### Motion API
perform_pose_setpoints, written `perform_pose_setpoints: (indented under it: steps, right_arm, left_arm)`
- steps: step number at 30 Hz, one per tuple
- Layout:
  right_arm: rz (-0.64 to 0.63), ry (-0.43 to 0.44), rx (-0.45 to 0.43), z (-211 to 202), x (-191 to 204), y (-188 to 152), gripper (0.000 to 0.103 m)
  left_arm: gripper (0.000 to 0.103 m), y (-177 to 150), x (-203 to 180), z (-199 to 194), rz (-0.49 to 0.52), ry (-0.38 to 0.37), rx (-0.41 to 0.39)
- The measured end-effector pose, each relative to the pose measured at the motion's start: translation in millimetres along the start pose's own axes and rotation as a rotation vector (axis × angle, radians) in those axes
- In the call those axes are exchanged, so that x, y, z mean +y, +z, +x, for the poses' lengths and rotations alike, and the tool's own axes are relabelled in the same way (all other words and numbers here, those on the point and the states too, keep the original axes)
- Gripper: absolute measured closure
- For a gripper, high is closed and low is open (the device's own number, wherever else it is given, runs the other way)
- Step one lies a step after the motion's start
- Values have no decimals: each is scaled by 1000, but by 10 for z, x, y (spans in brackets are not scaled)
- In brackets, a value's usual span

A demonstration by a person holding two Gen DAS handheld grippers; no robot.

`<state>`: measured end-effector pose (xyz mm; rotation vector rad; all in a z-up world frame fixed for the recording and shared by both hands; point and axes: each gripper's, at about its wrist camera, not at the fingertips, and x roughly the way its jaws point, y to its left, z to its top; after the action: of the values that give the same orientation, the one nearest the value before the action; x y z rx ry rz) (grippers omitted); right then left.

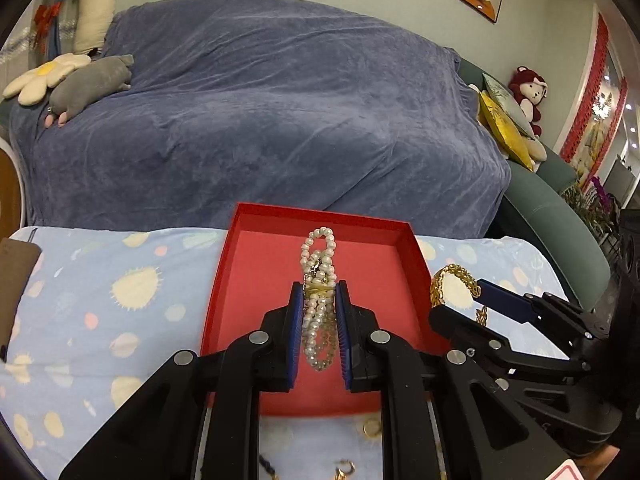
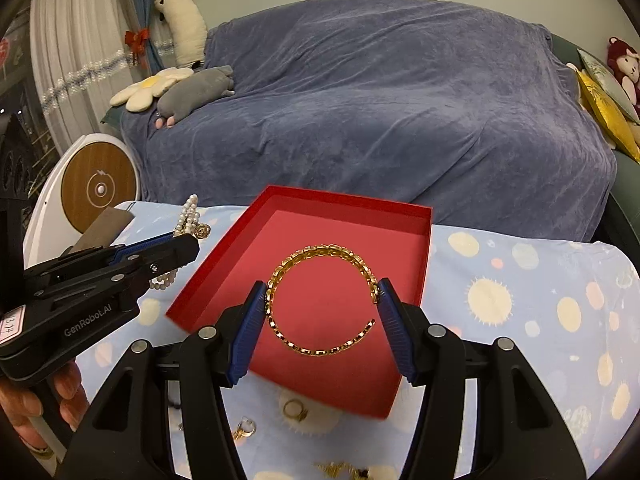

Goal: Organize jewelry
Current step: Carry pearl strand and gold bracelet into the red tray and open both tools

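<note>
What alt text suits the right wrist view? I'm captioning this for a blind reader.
The right gripper holds an open gold chain-link bangle between its blue pads above a shallow red cardboard box on a pale blue spotted cloth. At left, the left gripper clamps a white pearl strand; gold rings lie nearer the camera.

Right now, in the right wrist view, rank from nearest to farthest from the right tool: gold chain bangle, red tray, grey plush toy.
1. Gold chain bangle, clamped between the right tool pads.
2. Red tray, on the table below and ahead.
3. Grey plush toy, far left on the blue-covered sofa.
</note>
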<state>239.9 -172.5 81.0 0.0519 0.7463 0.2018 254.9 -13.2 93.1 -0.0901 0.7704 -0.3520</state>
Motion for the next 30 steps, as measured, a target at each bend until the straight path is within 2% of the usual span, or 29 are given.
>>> perform_pose_setpoints:
  steps: [6,10,11,13,14,15,16,20,26,29,30]
  right_arm:
    - [26,-43,87,784,-179,191,49]
    - [37,-68,114,1110,-276,247,48]
    - [39,-73,112,1155,-301,258,46]
    - [50,-85,97,1167,-326,251,30]
    - [61,-87,80,1127,-338,246,29]
    - [66,-84,68,1075,-334,226,27]
    - [72,-75,54,1023,-346,201,27]
    - [57,-4,21,650,-266,-12,26]
    - [-77,68,51,-44,27,-453,26]
    - [-29,96,72,-353,70,-624,26]
    - [-7,103,81,-426,77,-669,26]
  left_arm:
    - [90,267,93,744,-6,28,67]
    - [89,336,156,1116,-20,44,88]
    - [89,347,178,1187,-28,45,92]
    - [81,345,241,1282,-57,60,100]
    - [77,337,261,1292,-69,69,99]
    - [66,329,294,1282,-80,78,96]
    - [60,309,324,1234,-90,82,88]
    - [57,129,421,927,-92,91,71]
    - [57,-293,491,282,-37,133,73]
    - [57,-489,475,-2,-14,160,93]
    - [53,-553,460,-94,-10,162,96]
